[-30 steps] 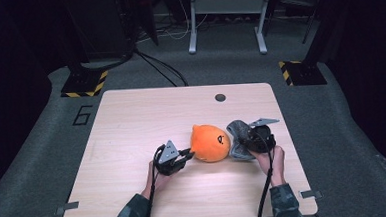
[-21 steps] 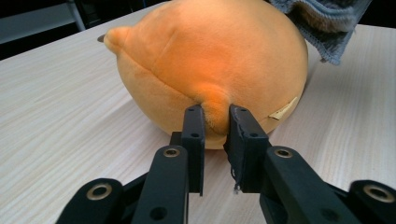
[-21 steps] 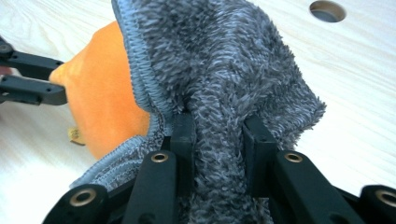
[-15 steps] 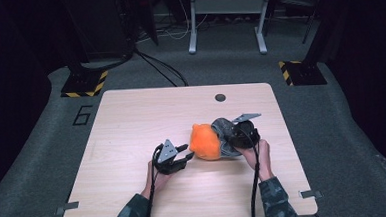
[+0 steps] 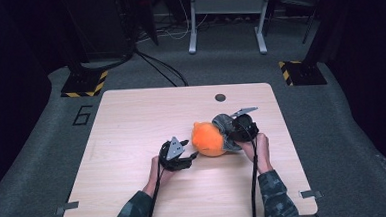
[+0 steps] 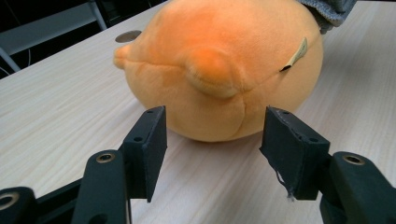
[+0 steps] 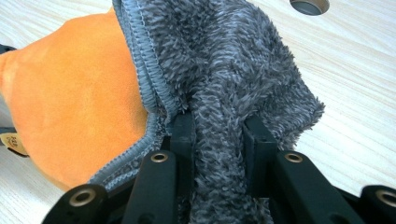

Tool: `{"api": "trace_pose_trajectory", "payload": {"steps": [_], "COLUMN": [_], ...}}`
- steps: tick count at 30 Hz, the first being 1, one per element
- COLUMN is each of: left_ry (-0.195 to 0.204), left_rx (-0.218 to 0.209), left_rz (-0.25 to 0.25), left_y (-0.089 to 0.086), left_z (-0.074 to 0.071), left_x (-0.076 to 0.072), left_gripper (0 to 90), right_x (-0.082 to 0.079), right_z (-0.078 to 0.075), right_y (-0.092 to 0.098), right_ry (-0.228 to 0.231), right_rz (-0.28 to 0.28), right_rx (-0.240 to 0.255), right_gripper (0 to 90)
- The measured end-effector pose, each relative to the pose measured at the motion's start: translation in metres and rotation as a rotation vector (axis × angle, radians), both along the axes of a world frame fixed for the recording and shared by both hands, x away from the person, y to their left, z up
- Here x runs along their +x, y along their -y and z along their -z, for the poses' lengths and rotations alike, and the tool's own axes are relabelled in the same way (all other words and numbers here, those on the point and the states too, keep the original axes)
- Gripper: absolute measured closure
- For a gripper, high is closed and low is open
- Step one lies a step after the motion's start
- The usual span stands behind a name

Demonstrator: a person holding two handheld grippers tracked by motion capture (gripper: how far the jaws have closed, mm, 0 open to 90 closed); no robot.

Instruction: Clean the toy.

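Note:
A round orange plush toy [image 5: 208,139] lies near the middle of the wooden table [image 5: 131,121]. A grey fleece cloth [image 5: 223,124] drapes against its right side. My right gripper [image 5: 232,136] is shut on a fold of that grey cloth [image 7: 219,93], with the orange plush [image 7: 70,107] just to the left of its jaws. My left gripper [image 5: 188,156] sits at the toy's near left; its jaws have just been opening. In the left gripper view the orange plush [image 6: 219,65] rests just beyond my left gripper [image 6: 212,140], whose pads do not touch it.
A round cable hole [image 5: 220,97] sits in the tabletop behind the toy. The table's left half and front strip are bare wood. Beyond the far edge stand a metal frame's legs [image 5: 226,21], and cables lie on the grey floor.
My right gripper has carried the grey cloth leftward against the plush, and the toy has turned so its face no longer shows. The left gripper's jaws have spread apart.

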State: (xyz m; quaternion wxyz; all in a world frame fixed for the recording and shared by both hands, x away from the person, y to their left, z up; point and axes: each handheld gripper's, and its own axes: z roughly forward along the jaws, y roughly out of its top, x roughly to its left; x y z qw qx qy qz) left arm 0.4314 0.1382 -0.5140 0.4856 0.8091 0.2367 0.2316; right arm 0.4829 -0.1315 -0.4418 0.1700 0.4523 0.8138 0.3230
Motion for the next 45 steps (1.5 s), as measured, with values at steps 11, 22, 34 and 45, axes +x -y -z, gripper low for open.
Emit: {"api": "trace_pose_trajectory", "payload": {"steps": [11,22,34,45], "left_ry": [0.013,-0.005,0.014,0.019], "left_rx": [-0.025,-0.075,-0.129,-0.141], "left_rz": [-0.009,0.04,0.052,0.067], "left_y": [0.011,0.009,0.004,0.003], "left_z": [0.0,-0.016,-0.008,-0.006], "left_x": [0.003,-0.01,-0.013,-0.014], "left_gripper": [79.8,83.1,83.0,83.1], "right_x": [-0.001,-0.025,-0.017,-0.021], "right_z": [-0.001,-0.04,-0.039,-0.036], "right_y": [0.006,-0.002,-0.074,-0.062], "right_ry": [0.013,0.091,0.042,0.055], "right_rz": [0.004,-0.029,-0.205,-0.18], "right_rx": [0.03,0.037,-0.037,-0.046], "right_gripper": [69.8,69.8,69.7,69.5]}}
